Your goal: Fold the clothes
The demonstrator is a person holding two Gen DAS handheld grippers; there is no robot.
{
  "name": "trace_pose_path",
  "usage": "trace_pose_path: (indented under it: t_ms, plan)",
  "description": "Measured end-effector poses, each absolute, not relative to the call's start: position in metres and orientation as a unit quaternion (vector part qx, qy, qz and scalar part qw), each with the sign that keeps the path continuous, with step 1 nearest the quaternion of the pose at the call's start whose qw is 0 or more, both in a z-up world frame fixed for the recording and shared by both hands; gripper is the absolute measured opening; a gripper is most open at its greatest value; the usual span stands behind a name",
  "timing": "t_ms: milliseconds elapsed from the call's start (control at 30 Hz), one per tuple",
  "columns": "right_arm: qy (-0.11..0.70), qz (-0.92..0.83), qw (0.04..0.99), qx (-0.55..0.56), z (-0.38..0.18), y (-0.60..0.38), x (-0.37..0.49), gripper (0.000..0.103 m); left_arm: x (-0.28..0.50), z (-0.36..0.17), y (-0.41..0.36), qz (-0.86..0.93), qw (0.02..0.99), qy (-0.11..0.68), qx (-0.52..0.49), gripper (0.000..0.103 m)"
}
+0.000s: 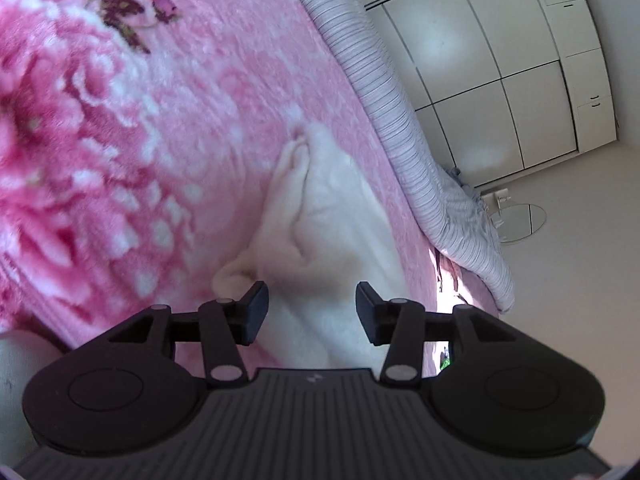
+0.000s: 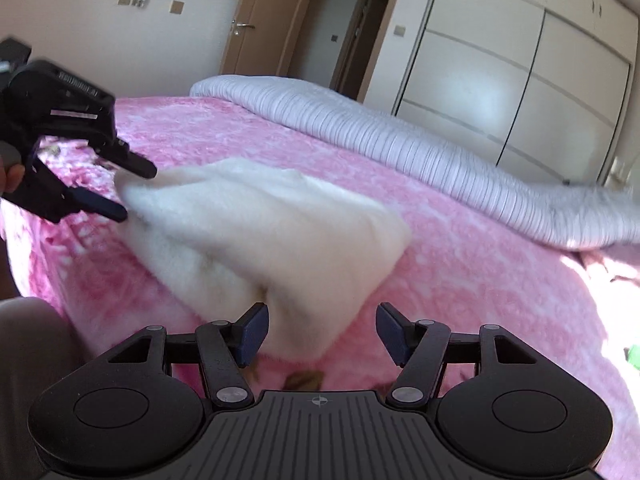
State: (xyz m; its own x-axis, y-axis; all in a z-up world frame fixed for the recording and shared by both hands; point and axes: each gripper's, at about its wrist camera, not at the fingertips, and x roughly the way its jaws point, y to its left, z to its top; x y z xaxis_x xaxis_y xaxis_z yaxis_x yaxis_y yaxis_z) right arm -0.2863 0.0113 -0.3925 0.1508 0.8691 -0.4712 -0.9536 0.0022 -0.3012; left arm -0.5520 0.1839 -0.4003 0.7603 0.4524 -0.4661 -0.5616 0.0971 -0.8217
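A white fluffy garment (image 2: 260,232) lies folded on the pink floral blanket (image 2: 460,280) of a bed; it also shows in the left wrist view (image 1: 320,240). My left gripper (image 1: 312,312) is open, its jaws wide apart over the garment's near edge. In the right wrist view the left gripper (image 2: 134,192) sits at the garment's left corner, jaws open around the edge. My right gripper (image 2: 322,332) is open at the garment's near corner, holding nothing.
A rolled grey-striped duvet (image 2: 400,148) lies along the far side of the bed; it also shows in the left wrist view (image 1: 384,92). White wardrobe doors (image 2: 520,80) stand behind it. A wooden door (image 2: 272,16) is at the back. The blanket (image 1: 120,140) spreads left.
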Motion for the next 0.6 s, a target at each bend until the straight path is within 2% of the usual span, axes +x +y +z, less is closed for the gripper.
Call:
trace_pose_path:
  t_ms: [33,67,100,200,333,467,533,600]
  plan:
    - [0.059,0.646,0.704,-0.289,-0.396,0.012,-0.290,0.061,-0.550,-0.399,0.183,0.349,0.745,0.052,-0.566,0.026]
    - [0.043,0.645,0.702,-0.298,-0.399,0.013,-0.294,0.043,-0.548,-0.396,0.182,0.354,0.754,0.060,-0.551,0.015]
    - [0.024,0.642,0.701,-0.310,-0.403,0.014,-0.299,0.016,-0.545,-0.394,0.182,0.358,0.763,0.071,-0.533,0.013]
    - [-0.062,0.620,0.694,-0.360,-0.414,0.010,-0.314,0.008,-0.536,-0.386,0.176,0.383,0.787,0.099,-0.473,0.011]
    - [-0.176,0.576,0.663,-0.445,-0.439,0.002,-0.334,0.006,-0.529,-0.386,0.173,0.401,0.811,0.126,-0.407,0.011]
    - [-0.169,0.572,0.626,-0.502,-0.474,0.008,-0.334,0.006,-0.527,-0.401,0.167,0.410,0.814,0.148,-0.384,0.013]
    - [-0.169,0.581,0.629,-0.488,-0.474,0.004,-0.334,0.007,-0.530,-0.404,0.162,0.411,0.812,0.143,-0.388,0.013]
    - [-0.119,0.610,0.642,-0.449,-0.459,0.004,-0.324,0.012,-0.533,-0.401,0.161,0.406,0.811,0.140,-0.398,0.014]
